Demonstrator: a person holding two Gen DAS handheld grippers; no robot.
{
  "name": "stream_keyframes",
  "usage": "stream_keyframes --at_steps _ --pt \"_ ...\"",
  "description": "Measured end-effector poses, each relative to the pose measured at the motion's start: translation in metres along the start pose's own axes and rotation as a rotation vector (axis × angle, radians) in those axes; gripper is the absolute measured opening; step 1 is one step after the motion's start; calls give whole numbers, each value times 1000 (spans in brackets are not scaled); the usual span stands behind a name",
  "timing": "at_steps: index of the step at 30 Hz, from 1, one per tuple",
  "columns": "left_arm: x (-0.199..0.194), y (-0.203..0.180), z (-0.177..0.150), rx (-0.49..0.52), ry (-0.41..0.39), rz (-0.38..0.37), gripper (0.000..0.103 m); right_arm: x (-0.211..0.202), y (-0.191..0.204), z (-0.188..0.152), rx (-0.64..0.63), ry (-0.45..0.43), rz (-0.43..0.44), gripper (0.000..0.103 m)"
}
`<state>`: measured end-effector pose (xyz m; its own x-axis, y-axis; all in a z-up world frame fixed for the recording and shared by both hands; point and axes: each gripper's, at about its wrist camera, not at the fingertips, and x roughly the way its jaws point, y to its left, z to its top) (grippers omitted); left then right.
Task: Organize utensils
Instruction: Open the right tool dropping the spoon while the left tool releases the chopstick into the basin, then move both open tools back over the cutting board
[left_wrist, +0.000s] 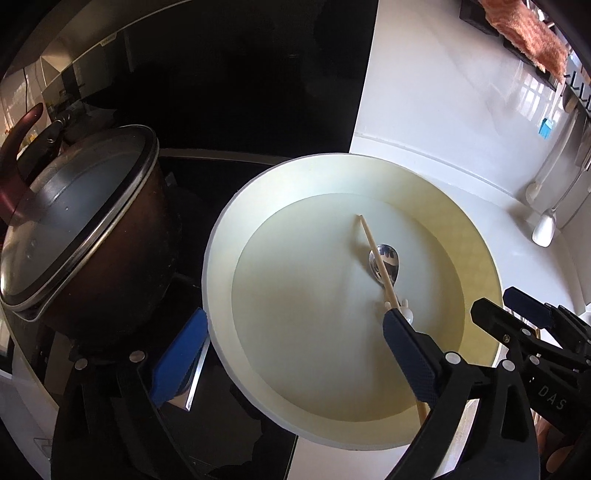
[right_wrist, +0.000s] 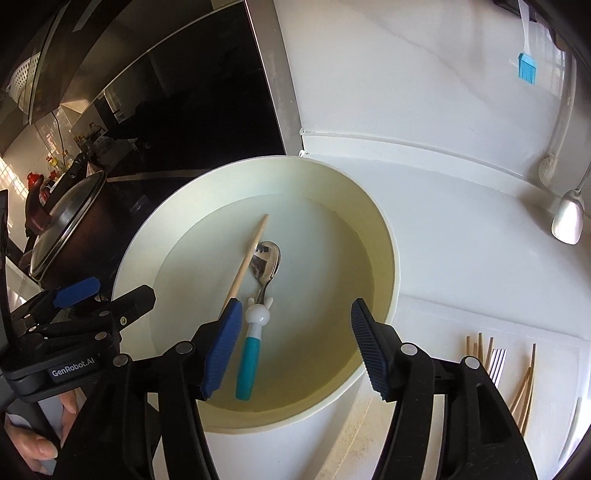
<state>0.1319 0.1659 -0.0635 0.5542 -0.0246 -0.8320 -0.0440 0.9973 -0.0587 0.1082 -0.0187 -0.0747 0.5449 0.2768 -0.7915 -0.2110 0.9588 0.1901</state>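
A wide cream basin (left_wrist: 221, 236) (right_wrist: 384, 229) stands on the white counter. Inside it lie one wooden chopstick (left_wrist: 373, 243) (right_wrist: 247, 258) and a small metal spoon (left_wrist: 384, 260) (right_wrist: 253, 354) with a teal handle and a white rabbit figure. The chopstick crosses the spoon's bowl. My left gripper (left_wrist: 295, 317) hangs open above the basin's left side, nothing between its fingers. Above the basin's near side my right gripper (right_wrist: 295, 314) is open too; the spoon handle lies below the gap, untouched. Each gripper shows at the edge of the other's view.
A dark pot with a glass lid (left_wrist: 81, 229) (right_wrist: 62, 229) sits on the black hob left of the basin. Several chopsticks and a fork (right_wrist: 498, 365) lie on the counter at right. A ladle (right_wrist: 569, 218) and a blue brush (right_wrist: 526, 66) hang behind. A hand (right_wrist: 40, 443) grips the left tool.
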Motion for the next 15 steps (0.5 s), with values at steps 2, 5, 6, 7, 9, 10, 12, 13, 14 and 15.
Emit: stream_keyframes --at_steps 2,5,6,7,9,10,12,13,14,15 --pt "-6 0 -1 -8 -2 0 94 -7 -2 -3 1 -2 -2 60" --pt "-14 0 -5 -21 -8 1 94 -15 -5 -9 8 -3 5 60" --pt "-17 -1 -6 -24 -9 5 94 -17 -6 -11 8 -1 8 60" --pt "-20 -1 -8 -27 -10 7 94 -21 -7 -13 9 0 11 60" --pt "-23 -1 -10 -31 -7 16 94 -27 -10 -18 16 -2 17 60" --pt "-25 -1 -12 -35 -5 14 94 -30 -13 -21 22 -2 23 60" --pt "-28 -2 -15 -44 -1 19 94 -36 -16 -26 25 0 35 60" --pt "-29 -2 -16 -47 -1 20 94 -40 -17 -28 24 -2 35 60" --pt "-32 -3 -18 -50 -4 21 94 -45 -20 -32 23 -7 34 60" --pt "-35 -4 -19 -52 -8 22 94 -50 -23 -35 25 -11 35 60"
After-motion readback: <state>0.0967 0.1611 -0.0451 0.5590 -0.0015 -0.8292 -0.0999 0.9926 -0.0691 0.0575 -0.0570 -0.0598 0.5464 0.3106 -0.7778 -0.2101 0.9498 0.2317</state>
